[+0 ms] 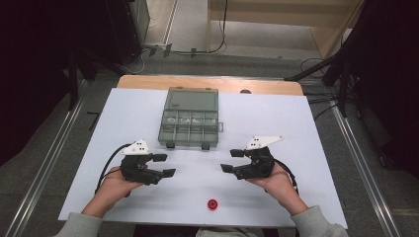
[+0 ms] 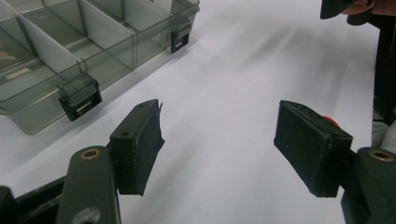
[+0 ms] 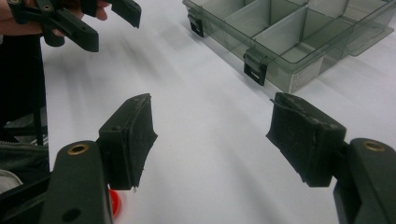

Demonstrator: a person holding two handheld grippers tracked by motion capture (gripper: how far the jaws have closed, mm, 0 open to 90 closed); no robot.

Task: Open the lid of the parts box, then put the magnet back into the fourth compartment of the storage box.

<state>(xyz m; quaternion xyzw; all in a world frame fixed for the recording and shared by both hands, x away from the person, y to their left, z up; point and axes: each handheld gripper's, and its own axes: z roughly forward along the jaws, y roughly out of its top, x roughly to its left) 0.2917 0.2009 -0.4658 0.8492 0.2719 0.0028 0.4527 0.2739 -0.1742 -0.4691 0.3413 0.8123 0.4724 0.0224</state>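
Observation:
A clear grey compartment box point(image 1: 189, 120) lies on the white table point(image 1: 296, 128) with its lid folded back; its two black latches face the person. A small red round piece point(image 1: 212, 204) sits near the front edge. My left gripper point(image 1: 165, 165) hovers left of centre, open, with nothing between its jaws. My right gripper point(image 1: 231, 161) faces it from the right, also open with nothing in it. In the left gripper view, my left gripper point(image 2: 224, 140) has the box point(image 2: 70, 46) at upper left. In the right gripper view, my right gripper point(image 3: 212, 135) has the box point(image 3: 289, 32) at upper right and the red piece point(image 3: 114, 203) low beside its left jaw.
The white table sheet spreads bare between the two grippers and the box. A wooden strip point(image 1: 207, 83) edges the far side. Cables point(image 1: 197, 51) and dark stands point(image 1: 341, 69) lie on the floor beyond. The person's sleeves point(image 1: 316, 224) come in at the bottom.

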